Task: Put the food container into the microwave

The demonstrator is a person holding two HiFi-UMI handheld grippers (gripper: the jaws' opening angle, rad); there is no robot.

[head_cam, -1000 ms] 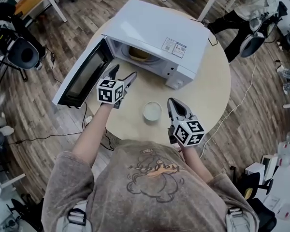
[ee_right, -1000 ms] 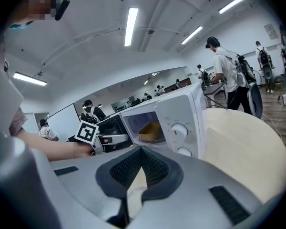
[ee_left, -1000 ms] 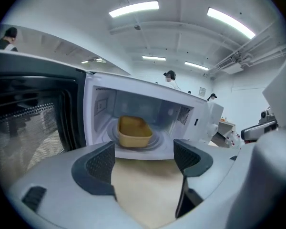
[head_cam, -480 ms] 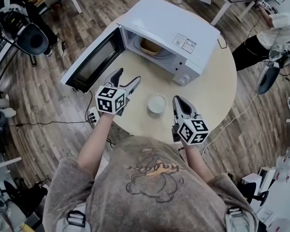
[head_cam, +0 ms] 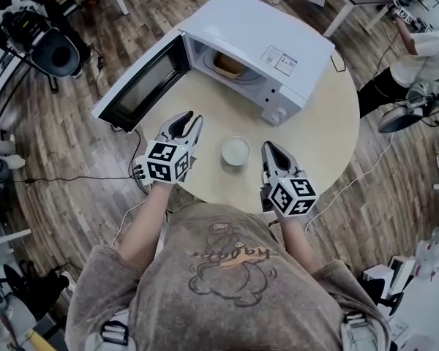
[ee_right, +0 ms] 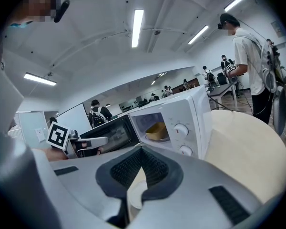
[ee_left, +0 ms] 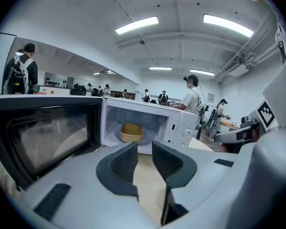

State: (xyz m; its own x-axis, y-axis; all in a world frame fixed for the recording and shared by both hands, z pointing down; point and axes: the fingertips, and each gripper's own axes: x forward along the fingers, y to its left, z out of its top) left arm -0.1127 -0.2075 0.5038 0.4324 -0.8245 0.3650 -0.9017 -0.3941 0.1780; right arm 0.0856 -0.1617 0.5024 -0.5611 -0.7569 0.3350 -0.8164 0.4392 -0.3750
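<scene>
The food container (head_cam: 229, 65), a tan tub, sits inside the microwave (head_cam: 257, 38), seen through the open cavity in both gripper views. The door (head_cam: 138, 86) is swung wide to the left, past the edge of the round counter (head_cam: 323, 140). On the microwave's white top is a two-part label (head_cam: 282, 61), but its print is too small to read. No brand name can be made out on the front beside the two knobs (ee_right: 183, 139). The left tongs (head_cam: 186, 121) hover at the counter's near edge, released, with a clear gap between the jaws and only bare counter showing through it. The right tongs (head_cam: 268, 148) are clenched, tips touching and empty. They lie just beside a small white dish (head_cam: 235, 151) on the counter between the two tools, apart from it. Each tool's cube (head_cam: 293, 196) carries black-and-white square markers, not lettering.
</scene>
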